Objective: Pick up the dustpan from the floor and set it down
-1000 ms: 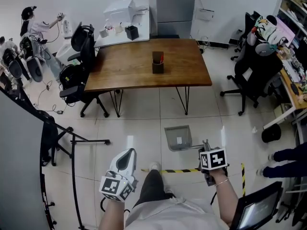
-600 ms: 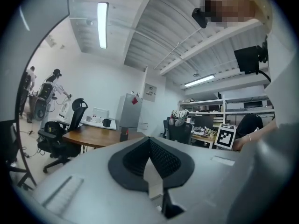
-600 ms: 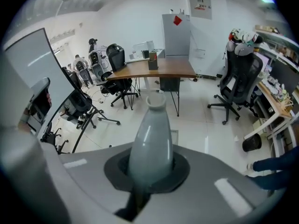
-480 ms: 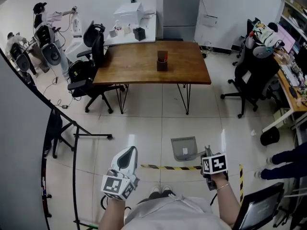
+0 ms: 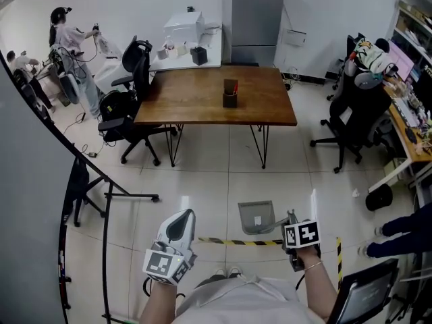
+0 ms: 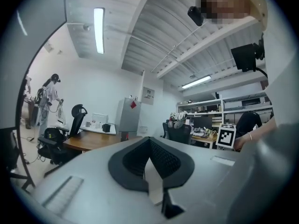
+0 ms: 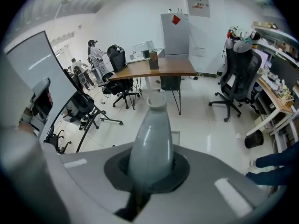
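Observation:
The grey dustpan [image 5: 256, 217] hangs from my right gripper [image 5: 290, 223], its pan over the white floor tiles just beyond a yellow-and-black tape line [image 5: 229, 241]. In the right gripper view the dustpan's rounded grey handle [image 7: 152, 139] stands up between the jaws, and the right gripper [image 7: 150, 174] is shut on it, pointing steeply down. My left gripper [image 5: 179, 225] is at the lower left of the head view, held level and shut with nothing in it. The left gripper [image 6: 150, 164] shows its dark pads meeting in its own view.
A wooden table [image 5: 202, 103] with a dark holder [image 5: 230, 93] stands ahead. Office chairs [image 5: 125, 113] sit at its left and another chair [image 5: 354, 113] at the right. A black stand's legs [image 5: 108, 198] spread on the floor at left. People work at the far left; a person's legs [image 5: 401, 238] are at right.
The dustpan and my right gripper have come closer to the tape line. My forward leg has drawn back under me. The view now takes in more of the far room.

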The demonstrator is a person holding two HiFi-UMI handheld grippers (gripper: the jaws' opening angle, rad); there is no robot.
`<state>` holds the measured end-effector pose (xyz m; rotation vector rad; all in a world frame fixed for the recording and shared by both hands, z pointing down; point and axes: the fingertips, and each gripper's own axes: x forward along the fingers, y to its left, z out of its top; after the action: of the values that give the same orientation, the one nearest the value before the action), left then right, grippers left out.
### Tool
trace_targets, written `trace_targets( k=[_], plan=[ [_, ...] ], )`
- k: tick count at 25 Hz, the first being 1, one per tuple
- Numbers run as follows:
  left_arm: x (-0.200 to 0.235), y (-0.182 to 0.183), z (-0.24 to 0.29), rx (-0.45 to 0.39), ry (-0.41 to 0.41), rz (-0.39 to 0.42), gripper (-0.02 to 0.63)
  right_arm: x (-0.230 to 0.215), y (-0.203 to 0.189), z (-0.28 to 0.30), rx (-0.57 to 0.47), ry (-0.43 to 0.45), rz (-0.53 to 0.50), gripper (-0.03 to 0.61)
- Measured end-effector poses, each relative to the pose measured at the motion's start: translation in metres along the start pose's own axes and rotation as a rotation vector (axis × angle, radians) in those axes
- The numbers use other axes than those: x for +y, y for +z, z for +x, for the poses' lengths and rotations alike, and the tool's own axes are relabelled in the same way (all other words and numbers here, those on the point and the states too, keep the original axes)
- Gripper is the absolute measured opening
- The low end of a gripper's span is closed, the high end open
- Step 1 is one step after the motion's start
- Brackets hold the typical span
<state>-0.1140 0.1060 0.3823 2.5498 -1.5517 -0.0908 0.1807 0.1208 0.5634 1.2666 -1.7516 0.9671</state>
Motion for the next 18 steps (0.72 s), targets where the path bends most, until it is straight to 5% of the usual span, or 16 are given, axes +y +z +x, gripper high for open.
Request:
trace_targets(
  k=[18],
  plan=[
    [0.011, 0.002, 0.016, 0.006, 0.009, -0.023, 0.015, 0.003, 0.019, 0.008, -0.004, 0.018, -0.011, 0.005]
  ],
)
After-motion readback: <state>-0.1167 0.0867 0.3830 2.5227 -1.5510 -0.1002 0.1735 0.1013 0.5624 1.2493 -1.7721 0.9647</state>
